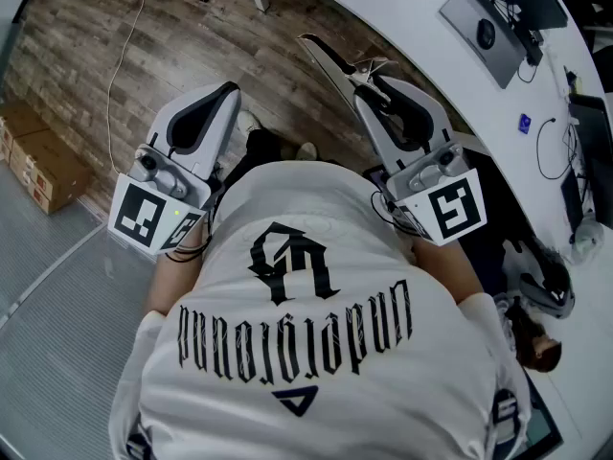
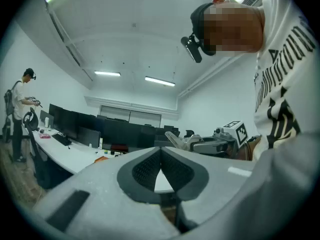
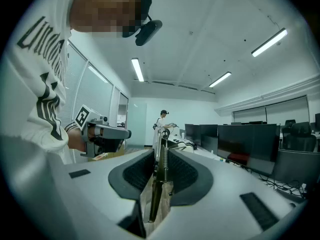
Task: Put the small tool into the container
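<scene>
The small tool (image 1: 337, 57), a slim metal hand tool with a coil spring, sticks out forward from my right gripper (image 1: 375, 86), which is shut on it. In the right gripper view the small tool (image 3: 160, 176) stands on edge between the dark pads, its spring near the tips of the right gripper (image 3: 161, 151). My left gripper (image 1: 228, 92) is held level at the left, jaws shut with nothing between them; in its own view the left gripper (image 2: 161, 153) has its pads meeting at a point. Both are held in the air at chest height. No container shows in any view.
A curved white desk (image 1: 412, 12) with a laptop (image 1: 487, 33) and cables runs along the right. A cardboard box (image 1: 36, 166) sits on the floor at left. Wood floor (image 1: 144, 46) lies ahead. Another person (image 3: 162, 125) stands far off by a row of monitors (image 2: 85, 129).
</scene>
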